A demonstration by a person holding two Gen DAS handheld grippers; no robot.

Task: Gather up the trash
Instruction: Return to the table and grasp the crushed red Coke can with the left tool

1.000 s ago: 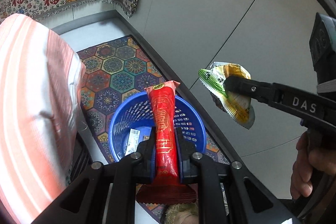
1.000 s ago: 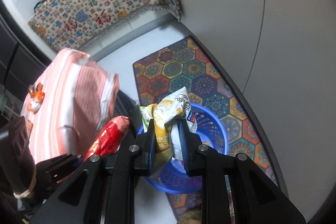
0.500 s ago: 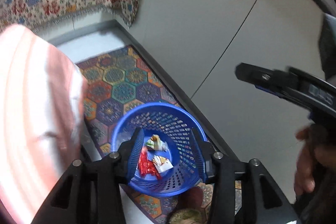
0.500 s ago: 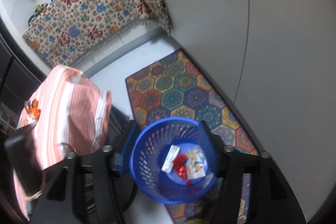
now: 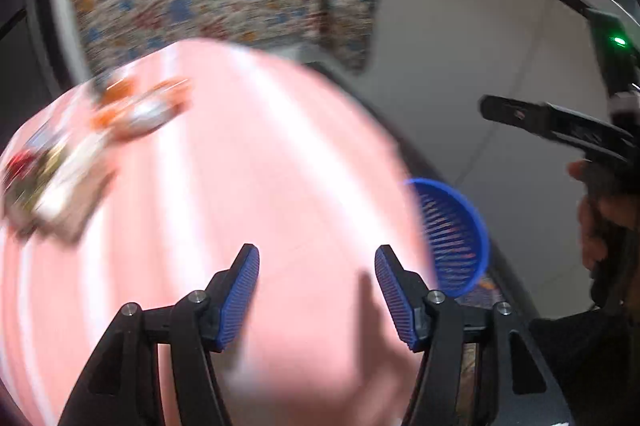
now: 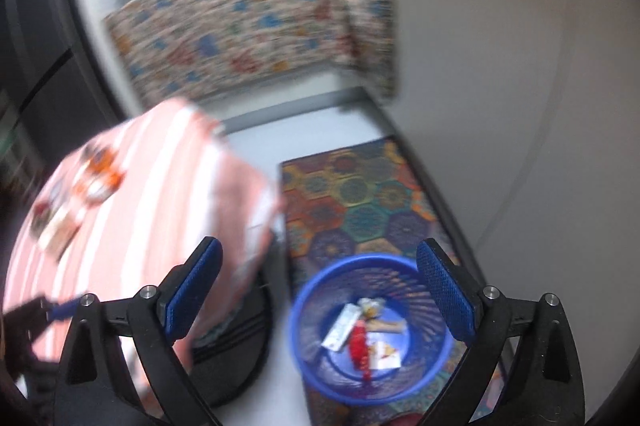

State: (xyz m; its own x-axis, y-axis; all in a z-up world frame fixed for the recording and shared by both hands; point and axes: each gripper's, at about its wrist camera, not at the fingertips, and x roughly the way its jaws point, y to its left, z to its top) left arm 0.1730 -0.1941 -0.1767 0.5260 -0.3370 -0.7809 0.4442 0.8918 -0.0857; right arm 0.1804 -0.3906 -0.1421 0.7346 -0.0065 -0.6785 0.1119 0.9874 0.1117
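Wrappers (image 5: 56,166) lie at ten o'clock on the pink tabletop (image 5: 224,186), blurry. Left gripper (image 5: 316,290) has empty jaws, opening wider. Blue basket (image 6: 372,330) on the floor at five o'clock holds dropped trash (image 6: 360,338). Right gripper (image 6: 320,290) has empty jaws, opening wide. Moving this fast, a gripper could bump the tabletop or knock wrappers onto the floor.

No lettering can be read in either view. Motion blur smears the print on the wrappers in the round blue plastic basket (image 6: 372,334) and the marks on the patterned multicoloured hanging cloth (image 6: 256,26).
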